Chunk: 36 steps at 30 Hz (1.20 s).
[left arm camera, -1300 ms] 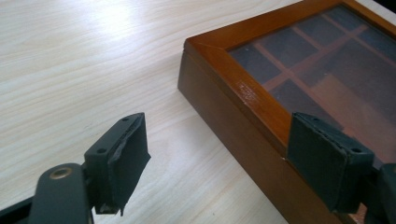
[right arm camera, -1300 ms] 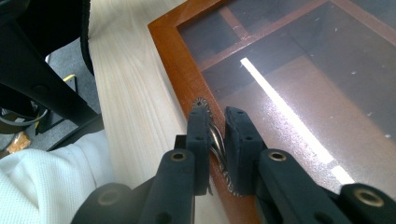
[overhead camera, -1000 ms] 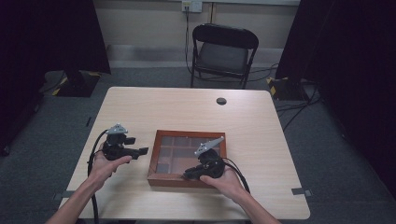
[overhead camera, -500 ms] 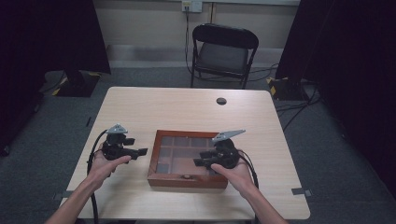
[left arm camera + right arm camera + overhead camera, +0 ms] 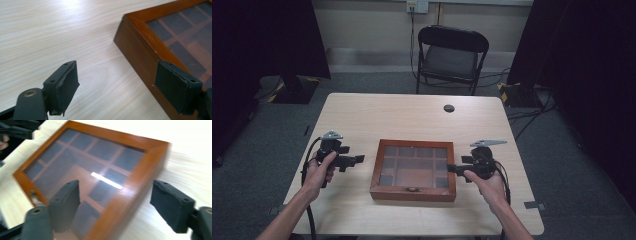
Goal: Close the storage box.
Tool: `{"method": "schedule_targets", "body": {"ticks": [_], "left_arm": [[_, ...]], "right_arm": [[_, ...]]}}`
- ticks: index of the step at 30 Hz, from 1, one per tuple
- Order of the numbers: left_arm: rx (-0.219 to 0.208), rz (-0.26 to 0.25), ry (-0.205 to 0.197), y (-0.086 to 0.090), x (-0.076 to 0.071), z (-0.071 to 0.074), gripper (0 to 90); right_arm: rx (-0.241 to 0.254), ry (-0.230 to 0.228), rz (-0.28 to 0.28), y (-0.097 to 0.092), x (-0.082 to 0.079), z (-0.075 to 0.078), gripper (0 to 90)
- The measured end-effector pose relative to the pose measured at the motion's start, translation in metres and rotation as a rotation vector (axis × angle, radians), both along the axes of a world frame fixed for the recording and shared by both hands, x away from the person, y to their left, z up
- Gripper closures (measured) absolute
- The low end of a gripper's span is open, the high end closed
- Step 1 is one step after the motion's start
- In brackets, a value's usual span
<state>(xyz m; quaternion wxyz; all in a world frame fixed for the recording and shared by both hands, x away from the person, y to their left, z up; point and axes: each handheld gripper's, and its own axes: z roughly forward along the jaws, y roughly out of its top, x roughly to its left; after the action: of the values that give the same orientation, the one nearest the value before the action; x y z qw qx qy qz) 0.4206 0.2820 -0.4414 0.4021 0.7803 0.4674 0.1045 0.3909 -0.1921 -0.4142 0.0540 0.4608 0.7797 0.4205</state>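
A pale wooden desk (image 5: 412, 115) stands on grey carpet; a black folding chair (image 5: 451, 55) waits behind. The glass-lidded wooden box (image 5: 414, 170) lies near the front edge. The left gripper (image 5: 353, 160) is released beside it, and the right gripper (image 5: 454, 168), which has just been opening, holds nothing.

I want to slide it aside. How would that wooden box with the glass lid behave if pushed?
The wooden box looks rigid and sits flat, so it would probably slide rather than tip. Its glass lid seems fragile; better push the frame. The small front latch might snag.
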Motion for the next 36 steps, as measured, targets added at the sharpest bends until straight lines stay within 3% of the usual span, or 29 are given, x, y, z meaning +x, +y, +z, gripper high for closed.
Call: {"method": "schedule_targets", "body": {"ticks": [3,6,11,15,17,21,23,26,30,31,32,36], "left_arm": [[0.013,0.013,-0.001,0.008,-0.001,0.000,18.8],[0.057,0.049,-0.011,0.016,-0.002,0.000,19.9],[0.076,0.081,0.004,0.032,-0.004,-0.007,20.7],[0.119,0.104,0.018,0.039,-0.006,-0.016,20.7],[0.128,0.132,0.028,0.042,-0.007,-0.022,20.7],[0.156,0.138,0.062,0.043,-0.005,-0.032,20.6],[0.169,0.153,0.059,0.045,-0.005,-0.035,20.4],[0.190,0.161,0.063,0.044,-0.004,-0.040,19.2],[0.232,0.166,0.046,0.039,-0.005,-0.047,16.5],[0.254,0.168,0.024,0.036,-0.006,-0.049,14.5],[0.250,0.178,0.013,0.035,-0.006,-0.051,13.4],[0.218,0.188,-0.049,0.034,-0.007,-0.060,2.8]], "right_arm": [[-0.002,0.009,-0.050,-0.015,0.000,-0.002,13.7],[-0.034,0.004,-0.100,-0.028,0.001,-0.002,14.3],[-0.053,0.040,-0.167,-0.047,0.007,-0.005,14.7],[-0.065,0.071,-0.206,-0.059,0.009,-0.017,14.7],[-0.099,0.089,-0.238,-0.063,0.009,-0.025,14.7],[-0.180,0.107,-0.298,-0.071,0.013,-0.042,14.9],[-0.222,0.097,-0.338,-0.076,0.013,-0.048,14.8],[-0.258,0.126,-0.377,-0.080,0.013,-0.061,14.9],[-0.327,0.063,-0.406,-0.076,0.010,-0.070,11.4],[-0.342,0.036,-0.407,-0.075,0.009,-0.072,8.1],[-0.352,-0.006,-0.402,-0.071,0.008,-0.078,1.7],[-0.313,-0.094,-0.427,-0.068,0.004,-0.087,0.0]]}}
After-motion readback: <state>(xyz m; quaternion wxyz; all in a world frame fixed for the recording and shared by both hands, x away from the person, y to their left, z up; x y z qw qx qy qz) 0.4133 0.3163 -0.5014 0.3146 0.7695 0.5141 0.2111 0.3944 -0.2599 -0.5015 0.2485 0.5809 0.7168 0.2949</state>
